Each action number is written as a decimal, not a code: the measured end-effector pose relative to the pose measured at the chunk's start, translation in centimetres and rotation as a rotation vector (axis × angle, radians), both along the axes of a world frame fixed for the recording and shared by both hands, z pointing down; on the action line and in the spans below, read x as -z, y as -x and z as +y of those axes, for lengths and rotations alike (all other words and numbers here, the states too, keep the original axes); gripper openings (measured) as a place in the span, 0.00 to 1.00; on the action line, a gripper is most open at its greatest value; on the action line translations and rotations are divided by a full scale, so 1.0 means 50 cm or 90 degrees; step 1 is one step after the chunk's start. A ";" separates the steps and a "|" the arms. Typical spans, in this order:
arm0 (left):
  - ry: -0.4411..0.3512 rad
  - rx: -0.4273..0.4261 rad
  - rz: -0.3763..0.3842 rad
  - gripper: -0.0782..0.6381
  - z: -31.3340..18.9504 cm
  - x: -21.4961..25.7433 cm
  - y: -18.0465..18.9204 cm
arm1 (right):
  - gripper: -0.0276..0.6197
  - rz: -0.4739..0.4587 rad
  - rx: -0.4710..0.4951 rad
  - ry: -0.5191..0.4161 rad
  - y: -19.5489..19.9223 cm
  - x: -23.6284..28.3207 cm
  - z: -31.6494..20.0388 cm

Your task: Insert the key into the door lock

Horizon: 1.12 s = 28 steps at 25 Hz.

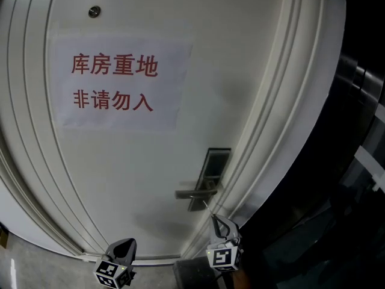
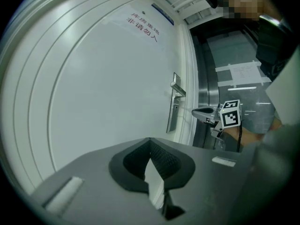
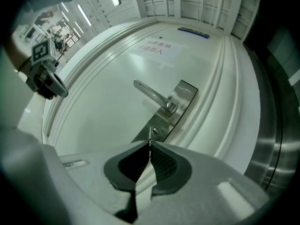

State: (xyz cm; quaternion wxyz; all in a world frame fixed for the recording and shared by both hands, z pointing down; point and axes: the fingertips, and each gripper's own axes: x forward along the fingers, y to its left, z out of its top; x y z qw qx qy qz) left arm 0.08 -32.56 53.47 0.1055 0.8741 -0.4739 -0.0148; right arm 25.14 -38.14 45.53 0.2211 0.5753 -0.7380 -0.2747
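Note:
A white door carries a dark metal lock plate with a lever handle. In the right gripper view the round keyhole sits on the plate just below the handle. My right gripper is shut on a thin metal key. The key's tip lies at the keyhole's left edge; I cannot tell whether it has entered. From the head view the right gripper points up at the plate with the key sticking out. My left gripper hangs low beside the door, jaws shut on nothing.
A paper sign with red characters is stuck on the door above the lock. The moulded door frame runs just right of the plate, with a dark steel surface beyond it. A peephole sits high up.

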 end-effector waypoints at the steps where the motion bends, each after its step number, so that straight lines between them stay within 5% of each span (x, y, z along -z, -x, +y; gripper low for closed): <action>1: 0.000 0.004 0.000 0.11 0.001 0.000 0.003 | 0.06 0.016 -0.005 -0.004 0.002 0.002 -0.003; 28: 0.012 0.033 0.000 0.11 -0.001 -0.033 0.033 | 0.06 0.171 -0.081 -0.058 0.000 0.010 -0.036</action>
